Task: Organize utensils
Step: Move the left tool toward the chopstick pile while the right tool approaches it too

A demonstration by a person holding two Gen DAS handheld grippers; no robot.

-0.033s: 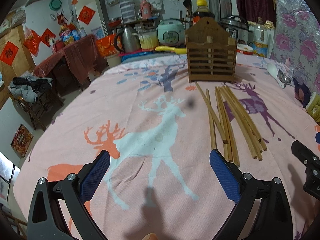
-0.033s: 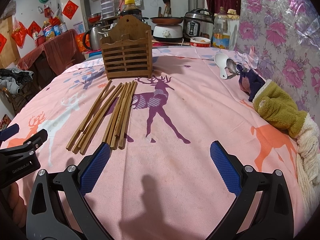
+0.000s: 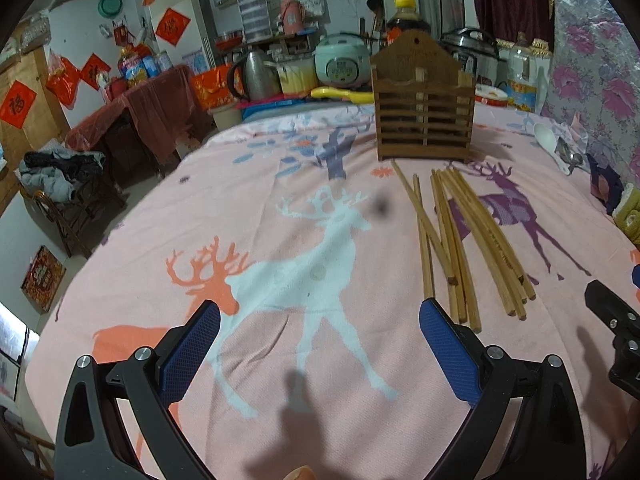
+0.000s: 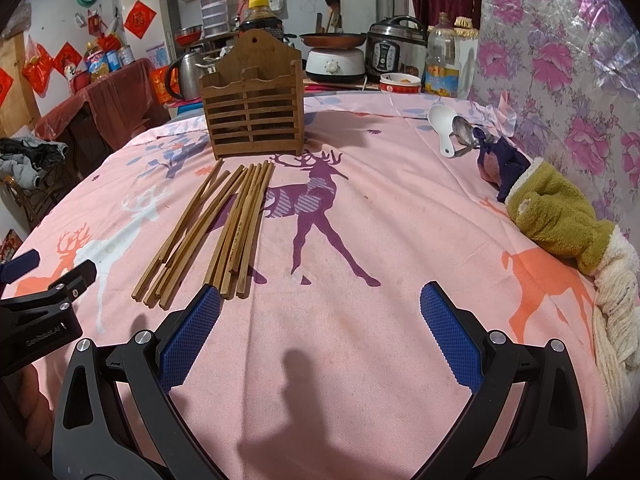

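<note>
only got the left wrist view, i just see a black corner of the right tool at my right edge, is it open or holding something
Observer: The right tool is open and holds nothing.
Operator: ok and whats the yellowish lump at my far right edge
Observer: An olive-green fleecy cloth lying on the pink deer-print tablecloth, with a bundle of cream woolly fabric at its near end.
Operator: anything between the right tool and the chopsticks
Observer: Nothing. The near ends of the loose brown wooden chopsticks lie right by the tip of one of its blue-padded fingers.
</note>
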